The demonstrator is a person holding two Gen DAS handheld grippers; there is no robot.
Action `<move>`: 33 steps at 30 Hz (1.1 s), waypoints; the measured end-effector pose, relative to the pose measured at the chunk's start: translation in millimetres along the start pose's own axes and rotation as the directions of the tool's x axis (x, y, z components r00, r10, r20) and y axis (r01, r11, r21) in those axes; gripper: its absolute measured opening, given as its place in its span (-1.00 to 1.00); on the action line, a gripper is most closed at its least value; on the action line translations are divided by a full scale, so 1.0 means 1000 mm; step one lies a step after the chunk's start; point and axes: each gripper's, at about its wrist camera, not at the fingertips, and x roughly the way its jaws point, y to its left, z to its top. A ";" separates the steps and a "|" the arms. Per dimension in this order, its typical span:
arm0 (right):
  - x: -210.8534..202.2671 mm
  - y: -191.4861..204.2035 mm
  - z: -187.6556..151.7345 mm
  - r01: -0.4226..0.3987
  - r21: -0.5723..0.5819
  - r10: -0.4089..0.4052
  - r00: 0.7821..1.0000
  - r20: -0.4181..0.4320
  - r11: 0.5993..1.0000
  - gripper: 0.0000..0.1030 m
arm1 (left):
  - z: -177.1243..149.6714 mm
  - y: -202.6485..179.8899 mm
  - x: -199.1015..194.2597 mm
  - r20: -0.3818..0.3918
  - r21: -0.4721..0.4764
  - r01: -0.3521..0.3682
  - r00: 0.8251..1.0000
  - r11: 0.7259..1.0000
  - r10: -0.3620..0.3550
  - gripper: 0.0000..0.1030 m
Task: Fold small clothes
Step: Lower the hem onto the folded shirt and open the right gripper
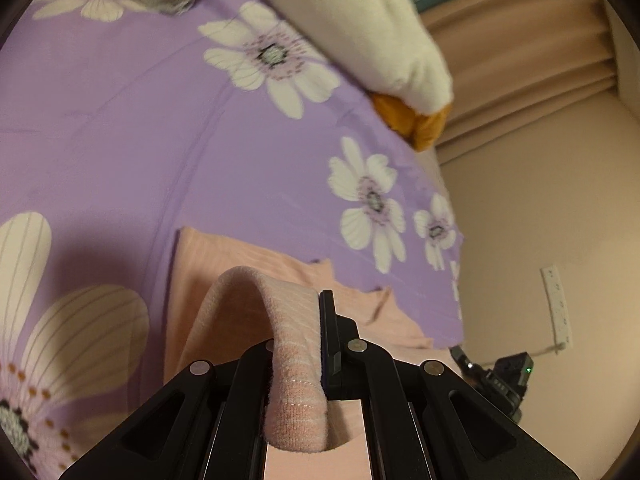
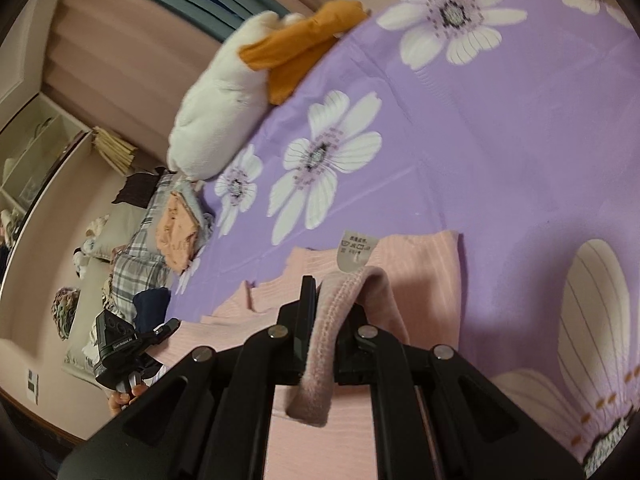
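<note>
The pink knit garment lies on the purple floral bedsheet, well short of the white plush pillow at the sheet's far edge, with part of its body flat on the sheet and its near edge lifted. The left gripper is clamped tight on one thick ribbed corner of that edge, the knit bulging over its jaws; the right gripper pinches the other corner just as narrowly, with the white care label standing up just beyond it. The step in hand looks like carrying this held edge over the flat part, away from the person and toward the pillow, to make a fold. To do it well, keep both grippers level with each other so the edge stays straight and taut, lay it down parallel to the garment's far hem, tuck the care label inside, and let go only once the knit rests flat, since a loose knit sags and skews easily.
</note>
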 end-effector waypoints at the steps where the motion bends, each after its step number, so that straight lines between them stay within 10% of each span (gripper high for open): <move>1: 0.005 -0.004 0.001 0.009 0.012 -0.009 1.000 -0.013 1.000 -0.83 | 0.002 0.003 0.005 -0.009 -0.009 -0.006 1.000 1.000 0.006 -1.00; 20: 0.033 -0.036 0.031 0.023 0.174 -0.015 0.999 -0.052 0.984 -0.35 | 0.034 0.050 0.044 -0.089 -0.258 -0.035 0.996 0.965 0.013 -1.00; 22: 0.035 -0.038 0.035 0.021 0.188 -0.014 0.999 -0.041 0.982 -0.34 | 0.039 0.049 0.043 -0.079 -0.271 -0.032 0.997 0.962 0.011 -0.79; 25: 0.034 -0.041 0.041 0.024 0.199 -0.021 1.000 -0.015 0.980 -0.27 | 0.047 0.049 0.031 -0.009 -0.292 0.007 1.000 0.956 -0.009 0.18; 33: 0.011 -0.035 0.044 0.053 0.173 -0.061 0.997 0.041 0.983 -0.21 | 0.050 0.051 0.010 0.038 -0.266 -0.010 0.999 0.964 0.021 0.24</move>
